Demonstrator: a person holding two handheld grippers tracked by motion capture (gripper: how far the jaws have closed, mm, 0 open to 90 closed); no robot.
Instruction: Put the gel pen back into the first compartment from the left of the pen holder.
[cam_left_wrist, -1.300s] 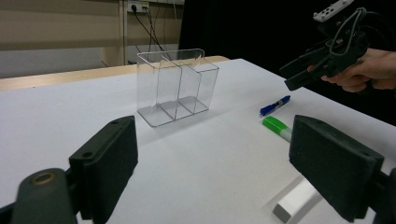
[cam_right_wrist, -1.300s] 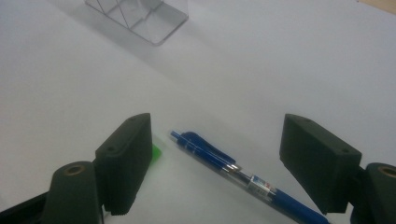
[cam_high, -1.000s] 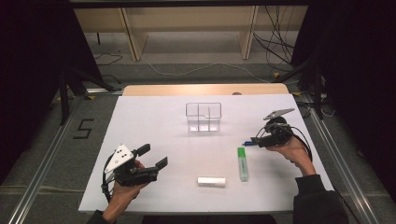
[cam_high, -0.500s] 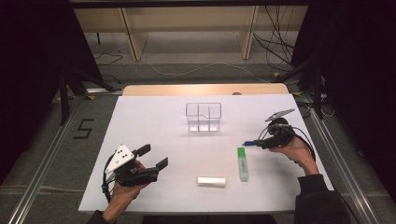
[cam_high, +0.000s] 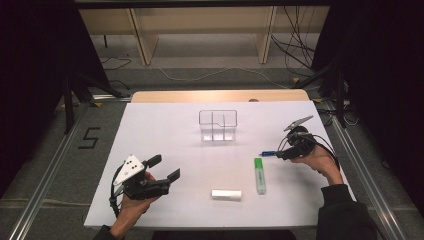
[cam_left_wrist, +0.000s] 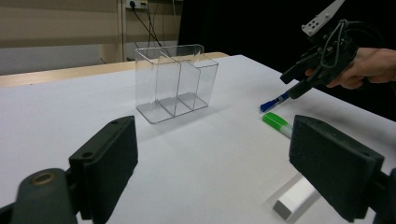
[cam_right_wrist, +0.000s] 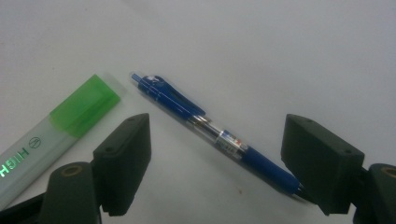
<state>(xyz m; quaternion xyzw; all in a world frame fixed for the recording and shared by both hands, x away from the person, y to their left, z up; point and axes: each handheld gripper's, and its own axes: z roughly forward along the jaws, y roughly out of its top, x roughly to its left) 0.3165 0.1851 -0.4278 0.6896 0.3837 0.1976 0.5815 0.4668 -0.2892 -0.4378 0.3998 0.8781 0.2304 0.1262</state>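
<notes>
A blue pen (cam_right_wrist: 210, 126) lies flat on the white table, under the gap of my right gripper (cam_right_wrist: 217, 140), whose jaws stand wide apart around it without touching. In the high view the right gripper (cam_high: 280, 152) hovers at the table's right side, with the blue pen (cam_high: 267, 154) poking out to its left. A green-capped highlighter (cam_high: 260, 175) lies just beside it. My left gripper (cam_high: 162, 175) is open near the front left, holding nothing. A clear divided organizer (cam_high: 218, 125) stands upright at mid-table. The left gripper (cam_left_wrist: 210, 154) faces it.
A white eraser-like block (cam_high: 226, 194) lies near the front edge, left of the highlighter. The white table top (cam_high: 165, 130) ends in a wooden strip at the back. Cables and shelf legs are on the floor beyond.
The right gripper has drawn back slightly to the right, and the blue pen now shows on the table ahead of its jaws. The left gripper has stayed put.
</notes>
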